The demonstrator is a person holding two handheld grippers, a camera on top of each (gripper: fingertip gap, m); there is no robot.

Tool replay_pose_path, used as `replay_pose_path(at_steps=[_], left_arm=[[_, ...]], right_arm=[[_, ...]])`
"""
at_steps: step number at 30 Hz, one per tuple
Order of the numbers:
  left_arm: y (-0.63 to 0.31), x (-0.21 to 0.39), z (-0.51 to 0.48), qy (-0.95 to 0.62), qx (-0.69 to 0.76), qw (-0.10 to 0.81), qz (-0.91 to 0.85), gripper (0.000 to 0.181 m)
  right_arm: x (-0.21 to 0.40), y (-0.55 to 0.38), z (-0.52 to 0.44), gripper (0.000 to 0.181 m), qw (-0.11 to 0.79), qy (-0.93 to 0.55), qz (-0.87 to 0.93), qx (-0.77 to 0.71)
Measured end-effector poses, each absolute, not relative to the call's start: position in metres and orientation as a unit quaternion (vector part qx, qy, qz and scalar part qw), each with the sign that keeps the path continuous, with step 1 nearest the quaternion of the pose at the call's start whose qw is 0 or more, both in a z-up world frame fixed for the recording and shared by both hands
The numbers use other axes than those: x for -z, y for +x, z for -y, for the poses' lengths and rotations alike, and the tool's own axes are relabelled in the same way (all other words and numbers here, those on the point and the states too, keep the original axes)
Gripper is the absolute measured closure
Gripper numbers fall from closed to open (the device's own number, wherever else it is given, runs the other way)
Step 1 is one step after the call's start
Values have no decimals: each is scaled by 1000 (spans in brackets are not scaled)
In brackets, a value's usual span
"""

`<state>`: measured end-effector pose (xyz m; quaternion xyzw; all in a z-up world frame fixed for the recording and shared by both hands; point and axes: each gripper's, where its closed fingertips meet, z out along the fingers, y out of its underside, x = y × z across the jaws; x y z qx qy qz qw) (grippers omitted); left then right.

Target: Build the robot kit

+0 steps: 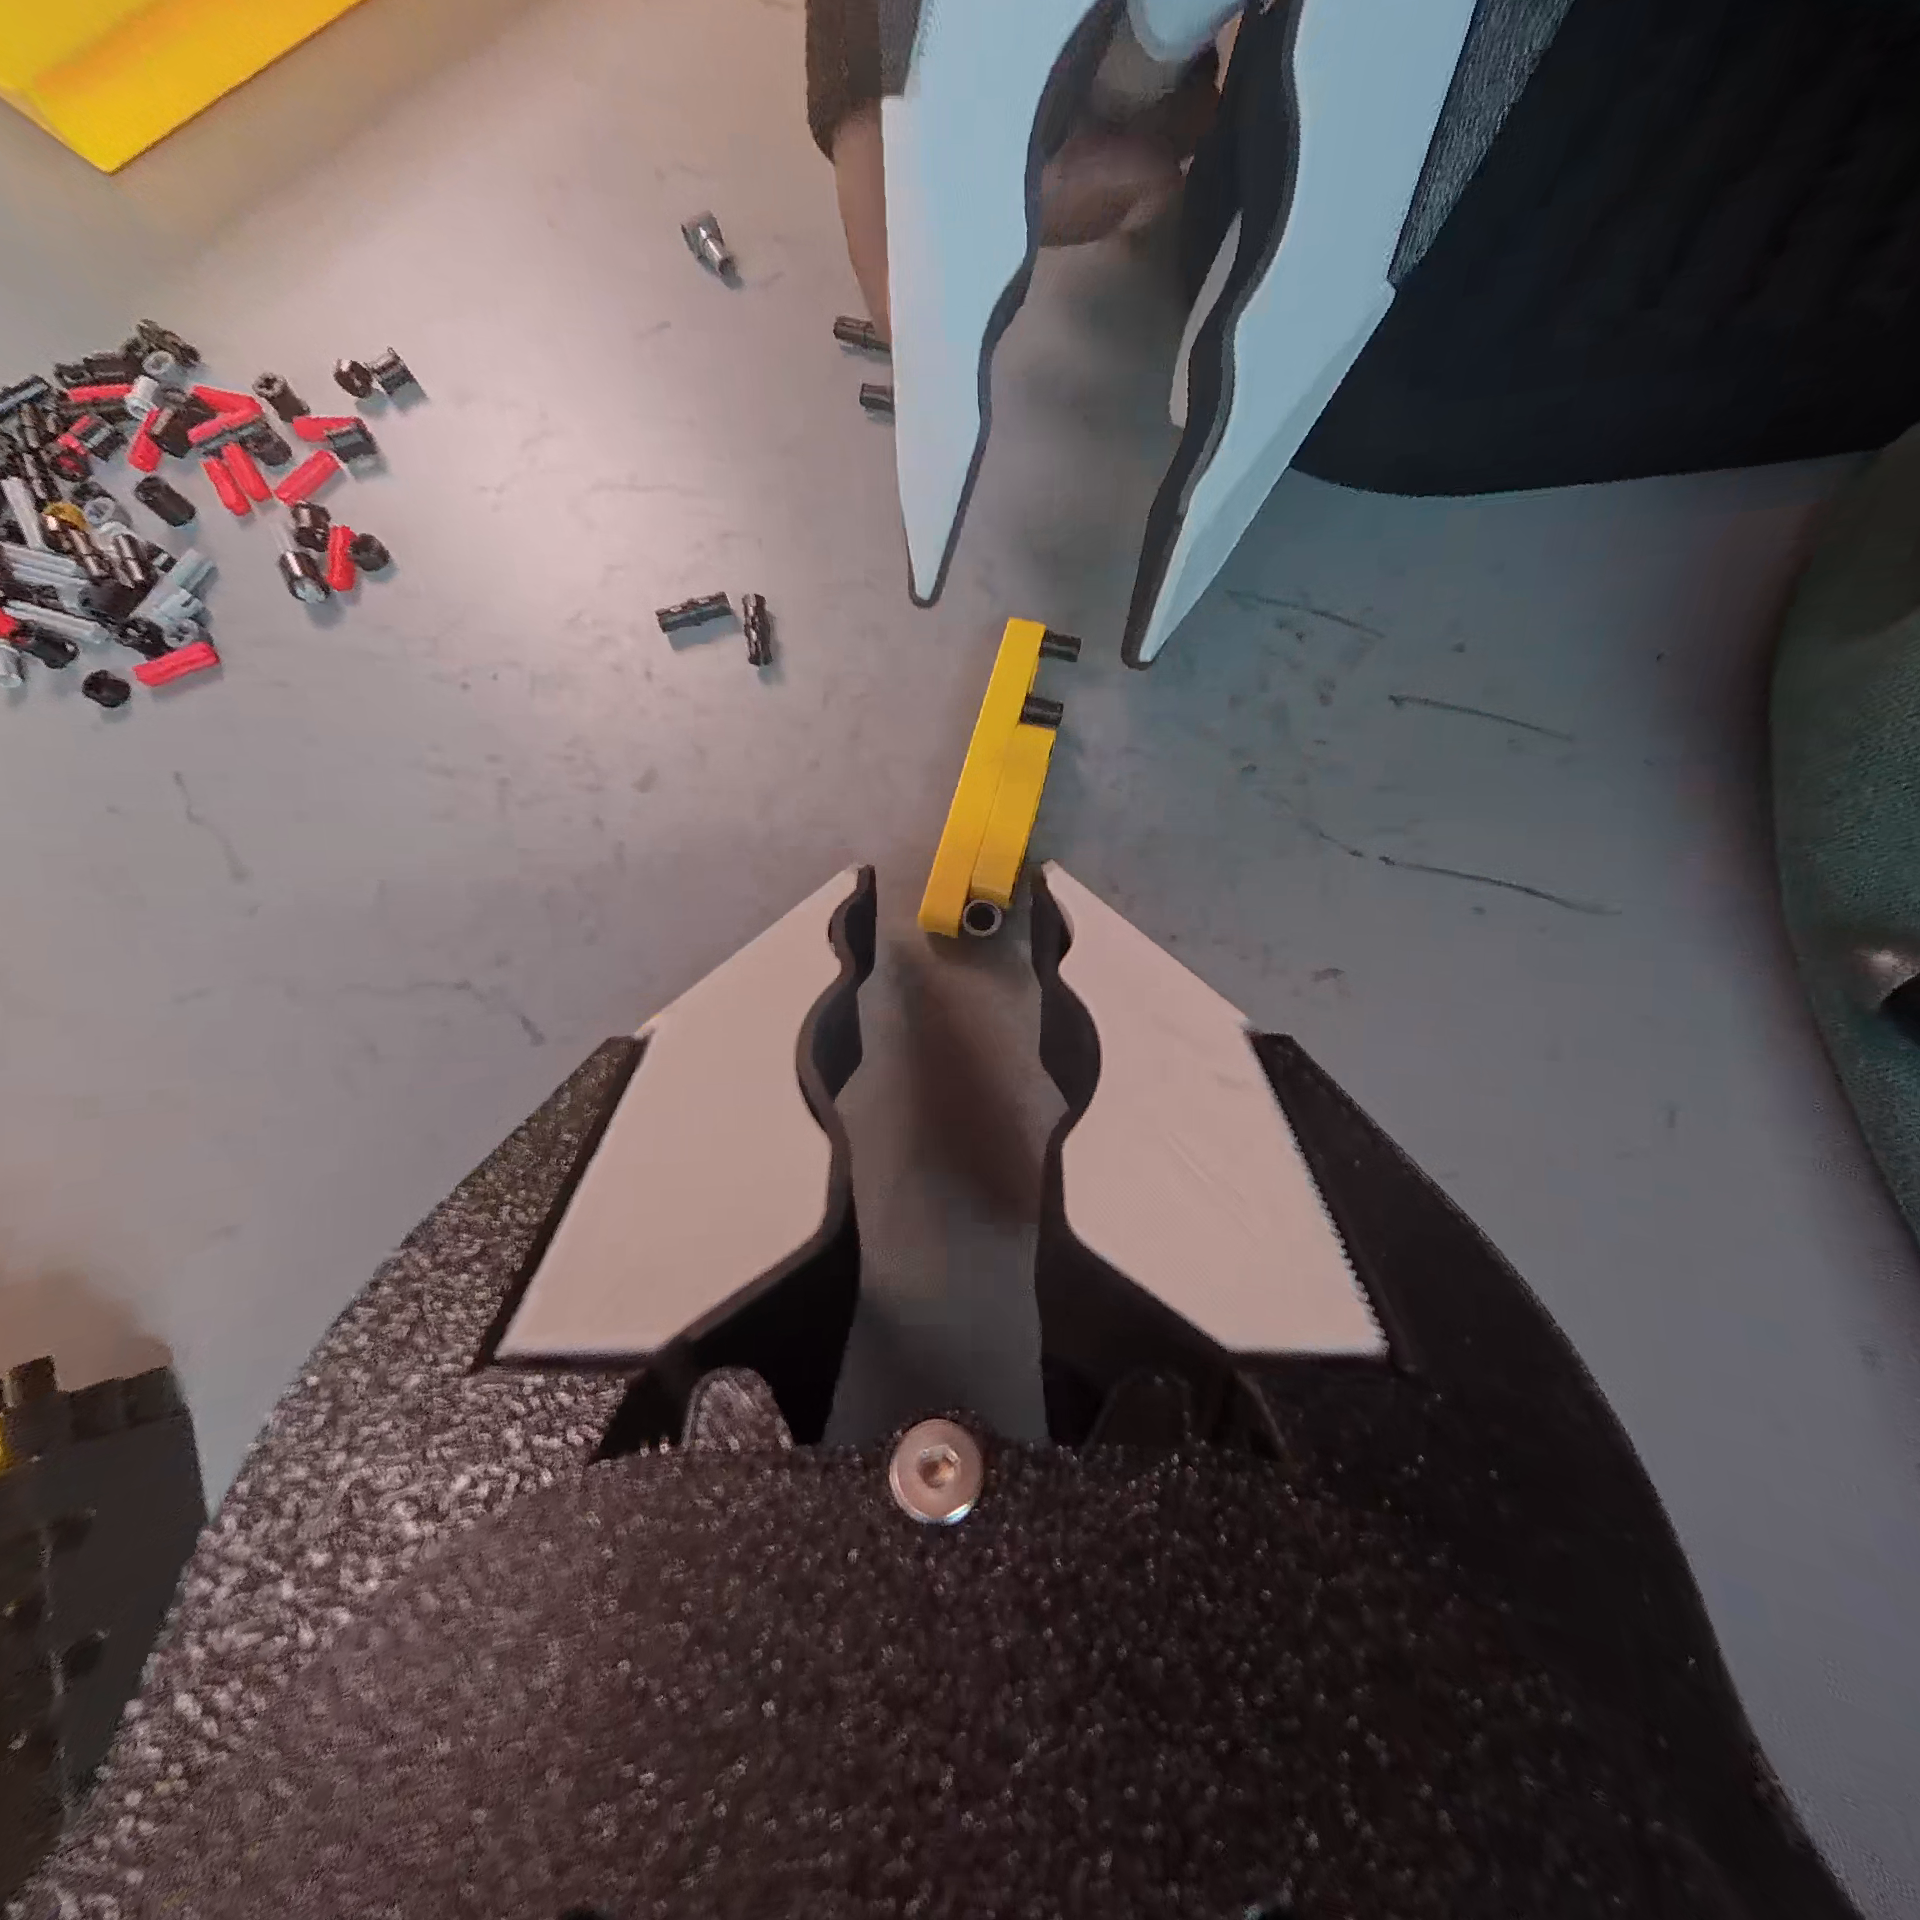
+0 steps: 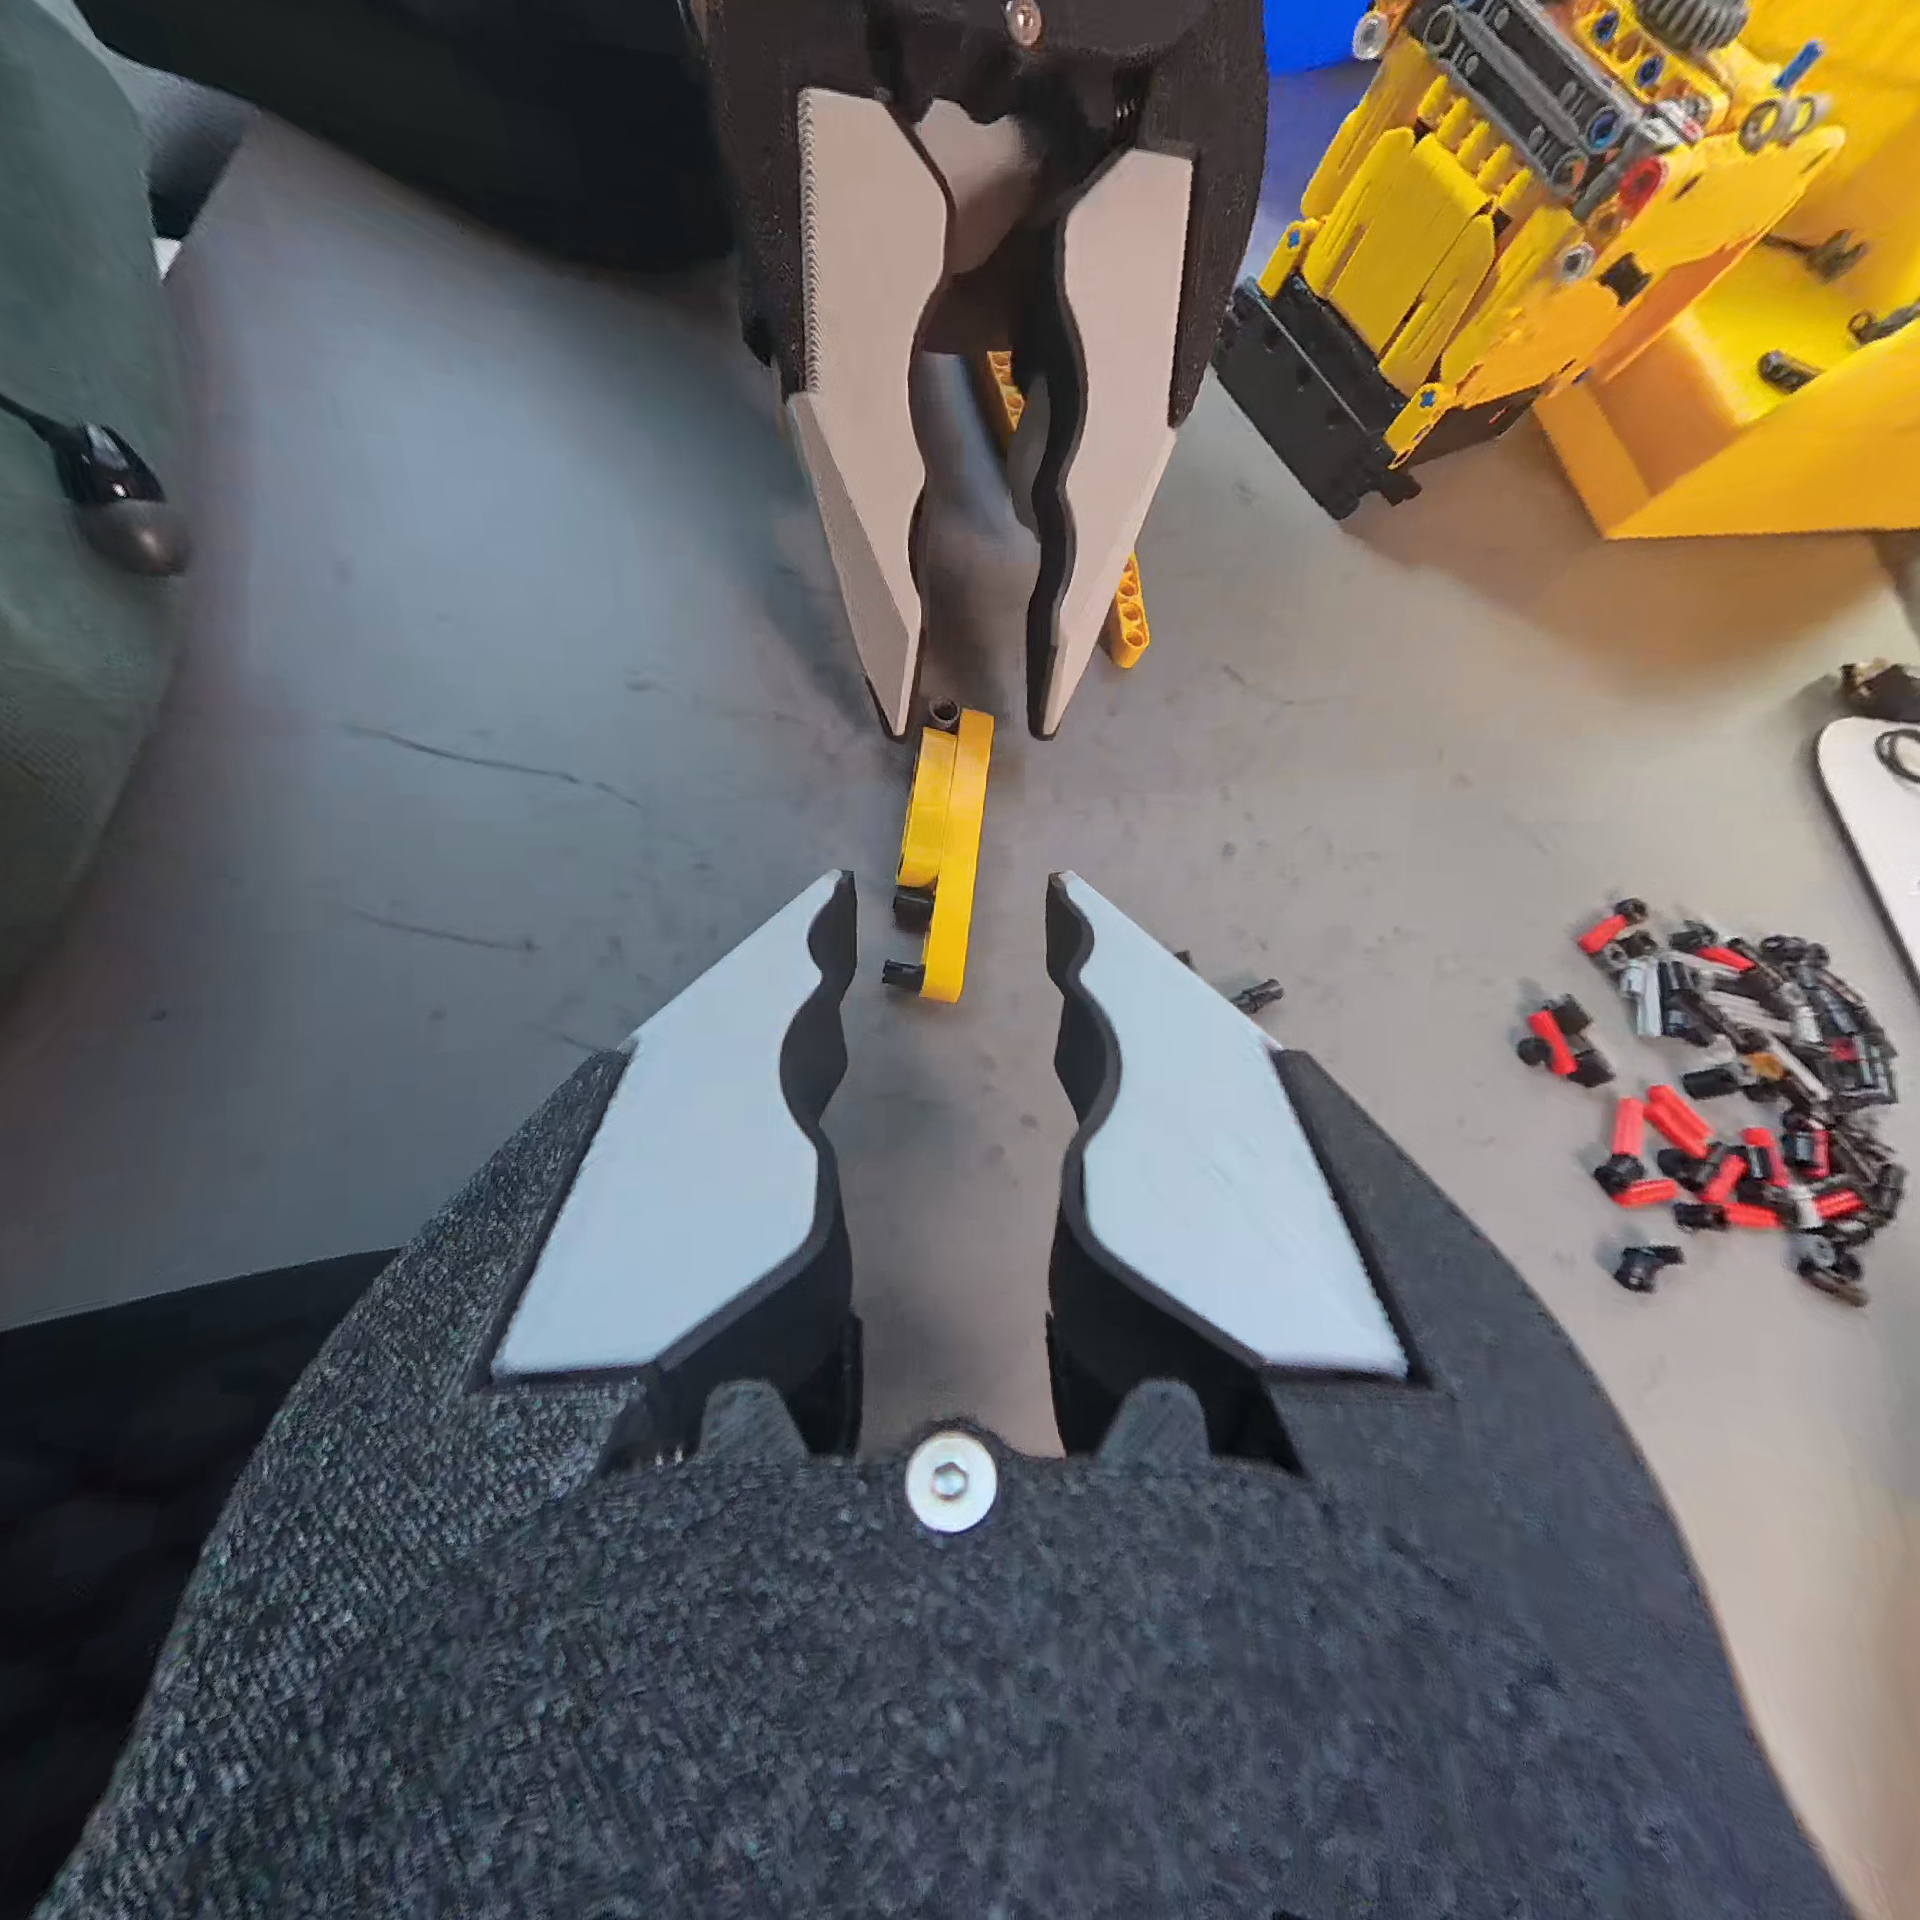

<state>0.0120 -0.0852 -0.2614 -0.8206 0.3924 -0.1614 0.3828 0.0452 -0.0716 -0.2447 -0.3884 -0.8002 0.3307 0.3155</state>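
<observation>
Left gripper (image 1: 956, 883): jaws spread, nothing between them. The near end of the yellow beam assembly (image 1: 992, 790) sits just ahead of the tips, close to the right-hand finger; contact cannot be told. The piece is two flat yellow beams stacked side by side, lying on the grey table (image 1: 520, 935), with a short dark tube at the near end and two black pins (image 1: 1049, 675) sticking out sideways at the far end.

Right gripper (image 2: 951, 883): jaws likewise spread and empty. It faces the left gripper from the opposite end of the same assembly (image 2: 945, 862) (the two tools point at each other along the beam's length). In the right wrist view the pinned end lies between the right gripper's fingertips, nearer its left-hand finger, not gripped; the tube end lies between the tips of the left gripper beyond.

Surroundings:
- Heap of small connector pins (image 1: 135, 520), red, black and grey, well apart to the left in the left wrist view; a few loose black pins (image 1: 717, 618) lie nearer the beam.
- Another yellow holed beam (image 2: 1127, 613) on the table behind the left gripper, partly hidden.
- Large yellow and black brick-built model (image 2: 1455, 239) standing against a yellow box (image 2: 1766, 447), far right in the right wrist view.
- Table surface scuffed, dark scratches.
</observation>
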Motion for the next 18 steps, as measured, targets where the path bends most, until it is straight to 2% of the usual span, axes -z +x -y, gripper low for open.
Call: replay_pose_path(at_steps=[4, 18], left_arm=[[9, 240, 81, -803, 189, 429, -367, 150], [-20, 168, 59, -733, 239, 594, -227, 163]], right_arm=[[255, 46, 71, 145, 288, -416, 803, -316], [265, 47, 64, 162, 255, -471, 790, -299]])
